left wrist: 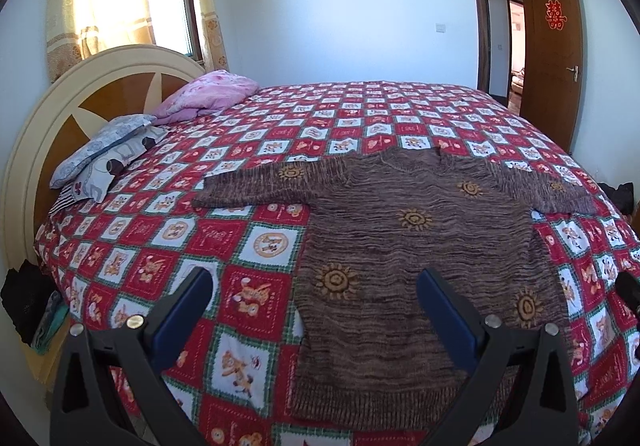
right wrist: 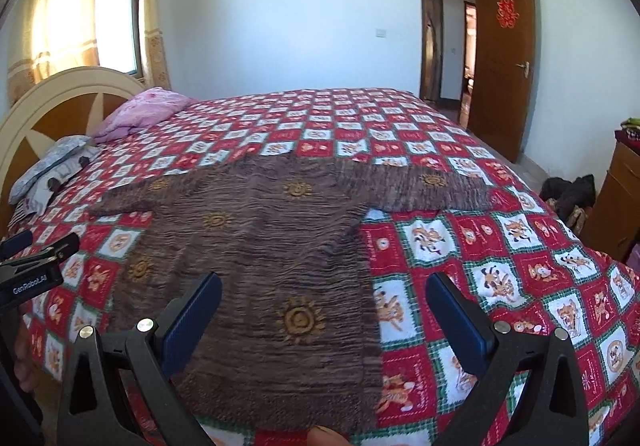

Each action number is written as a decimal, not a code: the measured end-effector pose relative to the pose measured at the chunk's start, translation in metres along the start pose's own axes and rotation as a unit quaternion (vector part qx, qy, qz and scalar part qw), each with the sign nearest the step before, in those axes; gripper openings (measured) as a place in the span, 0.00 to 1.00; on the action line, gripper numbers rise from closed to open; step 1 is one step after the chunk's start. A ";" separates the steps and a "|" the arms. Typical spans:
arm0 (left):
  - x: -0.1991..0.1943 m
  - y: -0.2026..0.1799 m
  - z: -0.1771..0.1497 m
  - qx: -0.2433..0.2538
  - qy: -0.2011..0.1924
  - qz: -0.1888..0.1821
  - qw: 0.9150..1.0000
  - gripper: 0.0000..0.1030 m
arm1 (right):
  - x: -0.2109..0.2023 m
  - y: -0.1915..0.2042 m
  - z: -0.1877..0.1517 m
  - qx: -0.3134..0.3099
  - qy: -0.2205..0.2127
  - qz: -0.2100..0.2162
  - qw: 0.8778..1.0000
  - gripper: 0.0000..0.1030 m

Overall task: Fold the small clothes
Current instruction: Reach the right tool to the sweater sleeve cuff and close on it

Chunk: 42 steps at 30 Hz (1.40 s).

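A brown knitted sweater point(left wrist: 416, 266) with yellow sun motifs lies flat on the red checked bedspread point(left wrist: 248, 246), both sleeves spread out sideways, hem toward me. My left gripper point(left wrist: 316, 286) is open and empty above the sweater's lower left edge. My right gripper point(right wrist: 324, 294) is open and empty above the lower right edge of the sweater point(right wrist: 256, 266). The left gripper also shows at the left edge of the right wrist view point(right wrist: 36, 258).
Pillows point(left wrist: 108, 158) and a pink folded quilt point(left wrist: 208, 94) lie by the headboard point(left wrist: 48, 134) at the left. An open wooden door point(left wrist: 552, 58) is at the back right. A wooden cabinet point(right wrist: 620, 198) and dark items point(right wrist: 568, 190) stand right of the bed.
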<state>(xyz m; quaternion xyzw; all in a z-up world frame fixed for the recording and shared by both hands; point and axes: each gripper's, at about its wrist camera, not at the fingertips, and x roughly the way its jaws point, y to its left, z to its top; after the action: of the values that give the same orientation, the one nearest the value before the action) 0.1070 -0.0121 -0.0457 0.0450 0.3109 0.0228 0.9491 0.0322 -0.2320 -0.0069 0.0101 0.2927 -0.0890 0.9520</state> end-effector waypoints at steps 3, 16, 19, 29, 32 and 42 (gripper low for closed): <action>0.020 -0.009 0.007 0.006 0.009 -0.001 1.000 1.00 | 0.024 -0.019 0.005 0.017 0.017 -0.014 1.000 0.99; 0.108 -0.048 0.037 0.017 0.024 0.023 0.999 1.00 | 0.133 -0.142 0.032 0.121 0.098 -0.077 0.985 0.99; 0.124 -0.054 0.042 0.018 0.027 0.034 0.999 1.00 | 0.153 -0.172 0.039 0.138 0.104 -0.084 0.981 0.99; 0.172 -0.078 0.051 0.023 0.057 0.028 0.998 1.00 | 0.221 -0.267 0.073 0.228 0.110 -0.106 0.961 0.77; 0.184 -0.080 0.053 0.020 0.062 0.030 0.997 1.00 | 0.242 -0.278 0.082 0.237 0.117 -0.103 0.959 0.66; 0.206 -0.074 0.058 0.015 0.071 0.045 0.996 1.00 | 0.288 -0.269 0.094 0.184 0.135 -0.096 0.969 0.21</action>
<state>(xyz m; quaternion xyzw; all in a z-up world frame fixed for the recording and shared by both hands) 0.3083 -0.0748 -0.1273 0.0714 0.3759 0.0635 0.9217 0.2716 -0.5500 -0.0807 0.1692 0.3966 -0.2304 0.8723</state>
